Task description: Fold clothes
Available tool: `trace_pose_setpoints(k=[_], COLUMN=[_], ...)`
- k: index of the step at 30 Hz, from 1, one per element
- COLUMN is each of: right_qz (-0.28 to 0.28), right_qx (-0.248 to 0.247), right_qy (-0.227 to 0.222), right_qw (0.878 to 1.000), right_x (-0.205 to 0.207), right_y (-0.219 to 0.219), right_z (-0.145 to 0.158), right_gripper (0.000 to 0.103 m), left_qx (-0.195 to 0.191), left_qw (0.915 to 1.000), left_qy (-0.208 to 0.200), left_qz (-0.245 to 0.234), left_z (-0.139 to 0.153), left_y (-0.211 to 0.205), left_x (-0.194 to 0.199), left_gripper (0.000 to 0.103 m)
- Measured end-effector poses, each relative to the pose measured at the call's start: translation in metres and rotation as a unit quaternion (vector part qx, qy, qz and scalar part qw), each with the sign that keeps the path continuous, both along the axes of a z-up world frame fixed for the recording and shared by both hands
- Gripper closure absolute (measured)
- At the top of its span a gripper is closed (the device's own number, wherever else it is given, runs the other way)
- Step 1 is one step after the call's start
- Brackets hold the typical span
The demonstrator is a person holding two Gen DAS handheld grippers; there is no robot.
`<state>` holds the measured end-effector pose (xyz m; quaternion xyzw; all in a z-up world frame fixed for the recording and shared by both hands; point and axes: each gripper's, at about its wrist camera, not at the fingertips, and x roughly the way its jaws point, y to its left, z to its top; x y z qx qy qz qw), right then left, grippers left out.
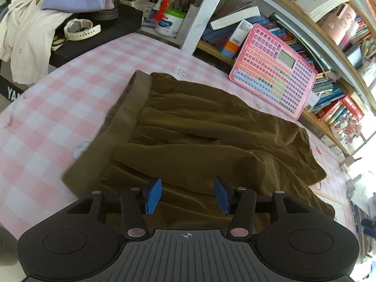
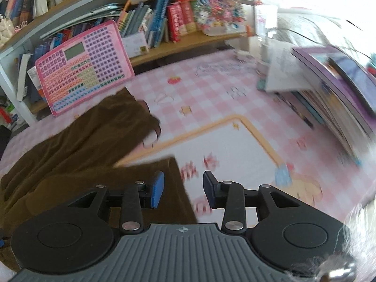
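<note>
Pink-checked cloth [image 1: 58,108] covers the surface, with crowded bookshelves [image 1: 329,35] behind. Directly ahead of the left gripper [image 1: 188,193], whose jaws stand apart and empty, lies the brown garment [image 1: 199,127], folded over itself. A pink keyboard toy [image 1: 275,70] leans beyond it. The right gripper [image 2: 183,188] hangs partly open and empty above the garment's near corner; stacked books [image 2: 329,89] lie to its right.

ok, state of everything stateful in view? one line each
left gripper: open, nothing between the pads, above the garment
right gripper: open, empty, over the garment's edge
brown garment: partly folded, lying wrinkled on the checked cloth
pink keyboard toy: propped tilted against the bookshelf, screen blank
white watch: off the wrist, lying on a black surface
</note>
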<state>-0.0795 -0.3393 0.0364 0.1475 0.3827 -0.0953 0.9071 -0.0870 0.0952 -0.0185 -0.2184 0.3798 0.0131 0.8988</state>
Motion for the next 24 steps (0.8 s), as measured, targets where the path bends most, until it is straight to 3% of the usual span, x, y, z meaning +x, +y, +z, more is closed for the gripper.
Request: trace_pose_setpoints(k=[5, 7, 12, 18, 24], right_qz=[0.071, 0.116, 0.200, 0.272, 0.314], right_qx=[0.014, 0.022, 0.035, 0.055, 0.056], right_qy=[-0.001, -0.001, 0.005, -0.008, -0.016], right_qw=[0.997, 0.993, 0.979, 0.961, 0.948], right_x=[0.055, 0.076, 0.131, 0.194, 0.246], right_y=[-0.035, -0.047, -0.063, -0.063, -0.053], right_z=[-0.003, -0.005, -0.013, -0.015, -0.017], right_gripper=[0.065, 0.062, 0.061, 0.060, 0.054], left_qx=[0.007, 0.009, 0.039, 0.059, 0.071], left_qw=[0.9985, 0.9975, 0.9941, 0.9842, 0.9730], left_qy=[0.016, 0.022, 0.040, 0.086, 0.093], left_qz=[0.052, 0.067, 0.093, 0.143, 0.199], left_z=[0.001, 0.003, 0.004, -0.001, 0.007], left_y=[-0.052, -0.074, -0.124, -0.145, -0.146], left_x=[0.001, 0.000, -0.012, -0.041, -0.060], left_gripper=[0.052, 0.040, 0.035, 0.034, 0.033])
